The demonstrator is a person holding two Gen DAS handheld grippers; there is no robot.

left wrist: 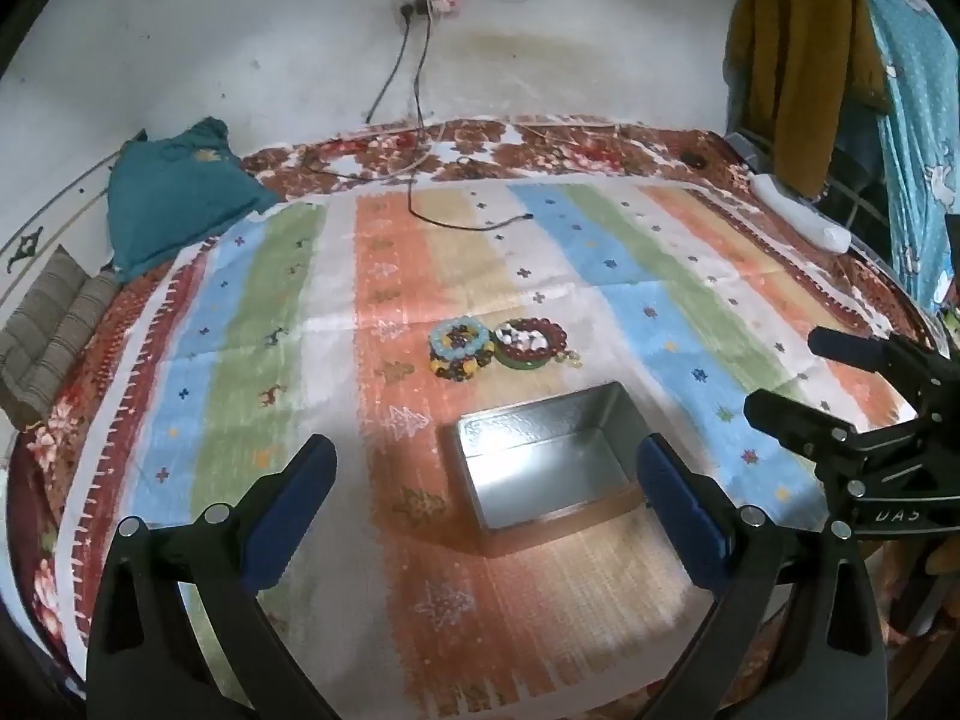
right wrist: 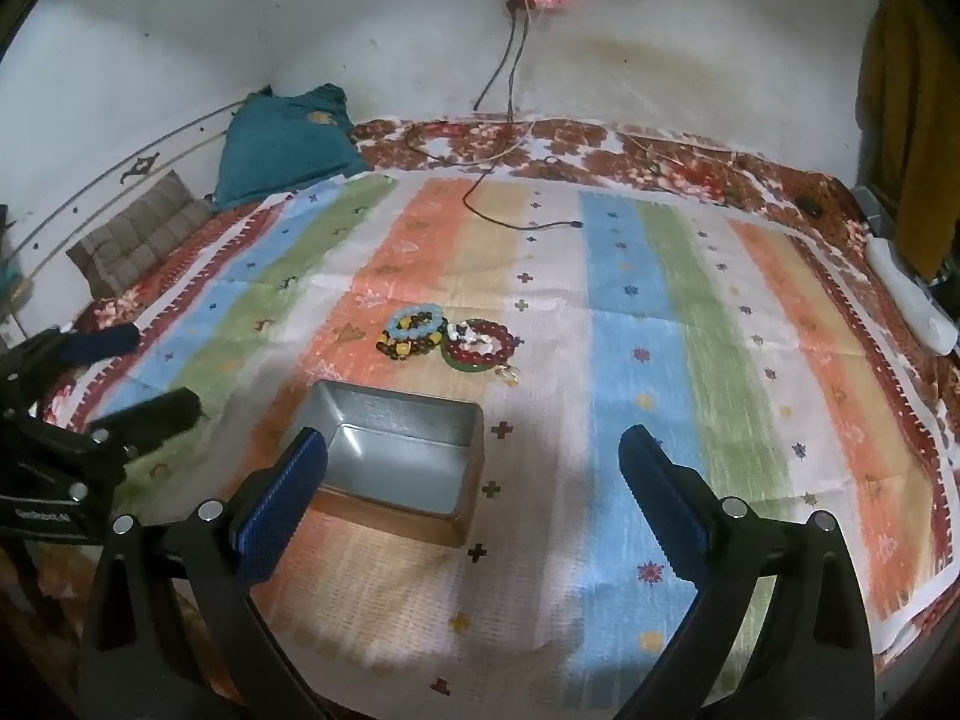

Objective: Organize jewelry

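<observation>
Two small piles of bead bracelets lie side by side on the striped mat: a blue, yellow and brown pile (left wrist: 461, 348) (right wrist: 414, 333) and a red, white and green pile (left wrist: 531, 343) (right wrist: 480, 345). An open, empty metal tin (left wrist: 546, 462) (right wrist: 399, 462) sits just nearer than them. My left gripper (left wrist: 486, 480) is open and empty, hovering short of the tin. My right gripper (right wrist: 474, 468) is open and empty, with the tin by its left finger. Each gripper shows in the other's view: the right one (left wrist: 840, 402), the left one (right wrist: 120, 378).
The striped mat (left wrist: 240, 330) covers a floral bedspread. A black cable (left wrist: 456, 222) lies at the back of the mat. A teal pillow (left wrist: 174, 198) and a folded striped cloth (left wrist: 48, 324) lie at the left. A white power strip (right wrist: 912, 300) lies at the right edge.
</observation>
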